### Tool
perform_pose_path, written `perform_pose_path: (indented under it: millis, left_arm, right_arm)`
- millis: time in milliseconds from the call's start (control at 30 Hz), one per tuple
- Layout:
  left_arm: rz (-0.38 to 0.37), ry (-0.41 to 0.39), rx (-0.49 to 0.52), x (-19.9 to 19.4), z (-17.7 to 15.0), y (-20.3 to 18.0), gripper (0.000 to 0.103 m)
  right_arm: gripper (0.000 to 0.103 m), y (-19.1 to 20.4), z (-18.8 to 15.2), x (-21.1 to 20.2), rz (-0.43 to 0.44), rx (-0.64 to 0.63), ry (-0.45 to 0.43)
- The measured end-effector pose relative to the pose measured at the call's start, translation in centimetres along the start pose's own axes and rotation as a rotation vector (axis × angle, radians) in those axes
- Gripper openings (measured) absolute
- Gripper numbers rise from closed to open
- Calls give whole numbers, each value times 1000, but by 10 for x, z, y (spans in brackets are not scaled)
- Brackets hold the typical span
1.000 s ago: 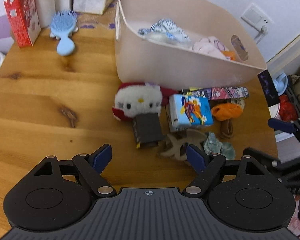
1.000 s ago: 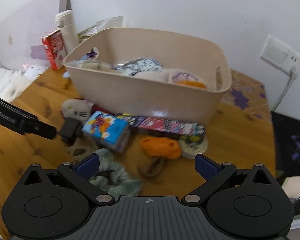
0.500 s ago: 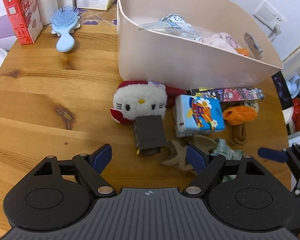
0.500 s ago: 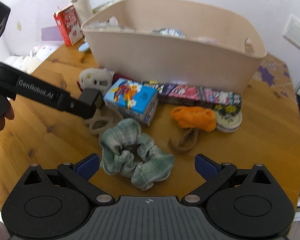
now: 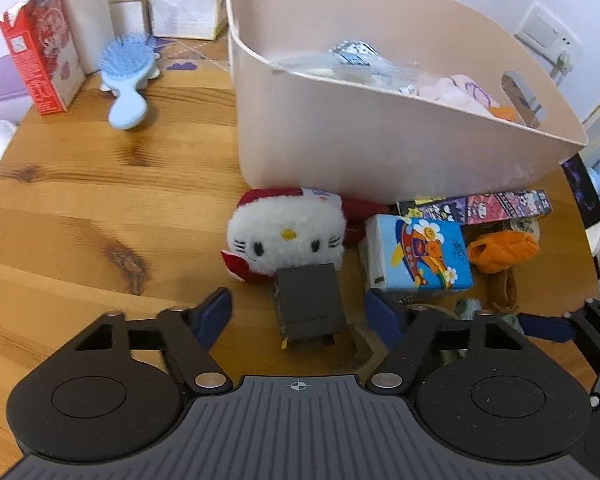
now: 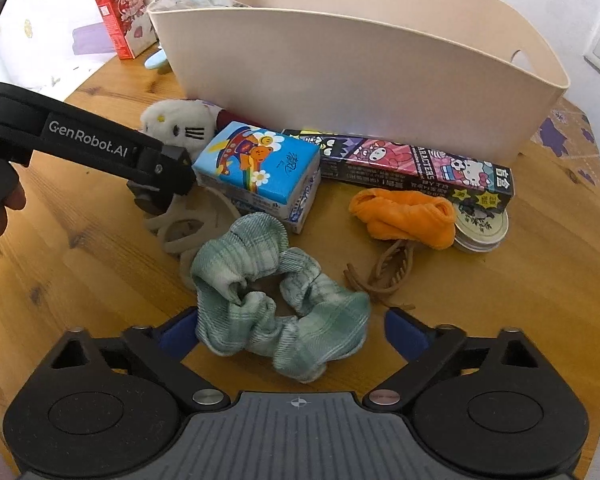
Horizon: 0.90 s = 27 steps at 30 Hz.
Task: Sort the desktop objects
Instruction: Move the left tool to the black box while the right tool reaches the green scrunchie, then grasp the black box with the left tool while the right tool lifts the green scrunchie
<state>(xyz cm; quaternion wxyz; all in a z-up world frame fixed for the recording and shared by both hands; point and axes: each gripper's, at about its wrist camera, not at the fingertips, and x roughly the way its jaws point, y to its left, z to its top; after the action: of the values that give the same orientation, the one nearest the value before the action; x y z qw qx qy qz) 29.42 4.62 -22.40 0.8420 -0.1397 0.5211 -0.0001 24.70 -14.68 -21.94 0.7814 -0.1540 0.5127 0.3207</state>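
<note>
Both hand-held grippers have dropped toward the bench, jaws just closing but not gripping. The left hand-held gripper (image 5: 298,314) straddles the dark box (image 5: 309,307); the right hand-held gripper (image 6: 292,330) straddles the scrunchie (image 6: 278,304). Next: clamp, lift, carry to the bin (image 6: 364,84).

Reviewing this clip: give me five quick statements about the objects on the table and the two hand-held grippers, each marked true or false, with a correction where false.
1. The green scrunchie lies between the open jaws of the right hand-held gripper. True.
2. The small dark box is inside the beige bin. False: it lies on the table, between the jaws of the left hand-held gripper.
3. The white cat plush lies beside the bin, in front of its wall. True.
4. The blue hairbrush is in the bin. False: it lies on the table, near the red carton.
5. The orange cloth is held by a gripper. False: it lies free.
</note>
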Motion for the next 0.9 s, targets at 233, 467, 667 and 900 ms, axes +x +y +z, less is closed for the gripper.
perform_pose_path:
  millis: [233,467,667,900]
  left_arm:
    - [-54,41,41,6,-4,-1,38]
    - [-73,31,53,2,-4,3,36]
    - [-82,21,58,-4,-7,6,32]
    - [-86,25,65,-10,-13,11,31]
  right_arm:
    - [61,-5,-3,-3,27,-6,-24]
    - [38,-2,-4,-10,47,-41,-35]
    - [33,-3,-9,-15,42,-39,-36]
    - [33,-5,-20,-18,27,1,-40]
